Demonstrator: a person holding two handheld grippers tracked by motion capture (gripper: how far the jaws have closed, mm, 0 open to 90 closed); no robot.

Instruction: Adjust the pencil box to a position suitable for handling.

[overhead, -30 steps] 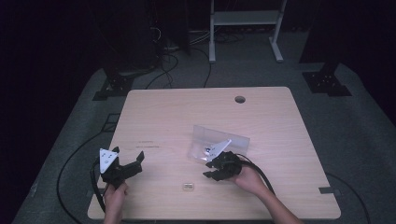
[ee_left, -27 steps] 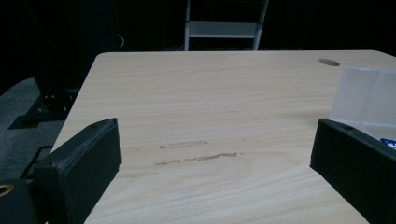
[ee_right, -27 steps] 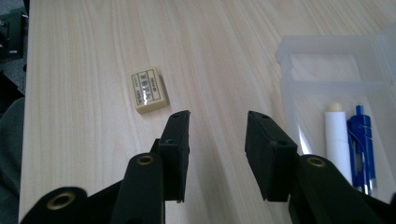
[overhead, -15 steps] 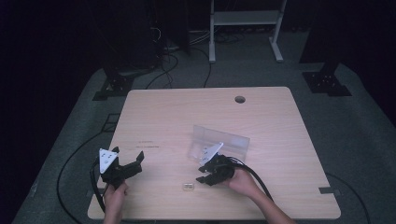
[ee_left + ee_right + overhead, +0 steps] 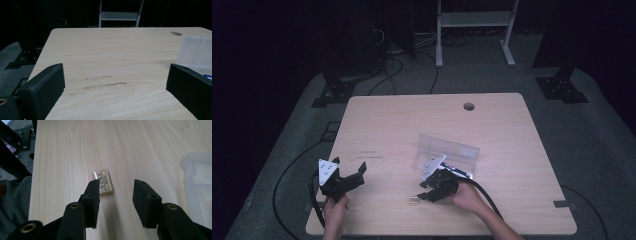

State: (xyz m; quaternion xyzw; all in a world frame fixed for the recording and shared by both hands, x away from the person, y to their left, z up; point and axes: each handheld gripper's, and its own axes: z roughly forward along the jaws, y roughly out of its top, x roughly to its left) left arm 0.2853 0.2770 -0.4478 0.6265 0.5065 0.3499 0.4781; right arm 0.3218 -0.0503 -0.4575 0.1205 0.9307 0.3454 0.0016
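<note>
Left hand-held gripper (image 5: 348,175) rests wide apart and empty, well away from the work. Between the two, nearer the right, the eraser (image 5: 413,200) lies flat on the tabletop (image 5: 512,125). Right hand-held gripper (image 5: 424,190), jaws half apart and just widened, holds nothing; the eraser sits just ahead, off its left jaw, long axis roughly along the jaws.

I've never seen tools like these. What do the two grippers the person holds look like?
Each is a black handheld tool with two blocky black jaws. The left gripper and the right gripper both carry a pale grey three-cornered plate on top, and a thick black cable trails from each. In the right gripper view, brass-coloured rivets mark the jaw joints. The forearms are bare; no sleeves show.
</note>
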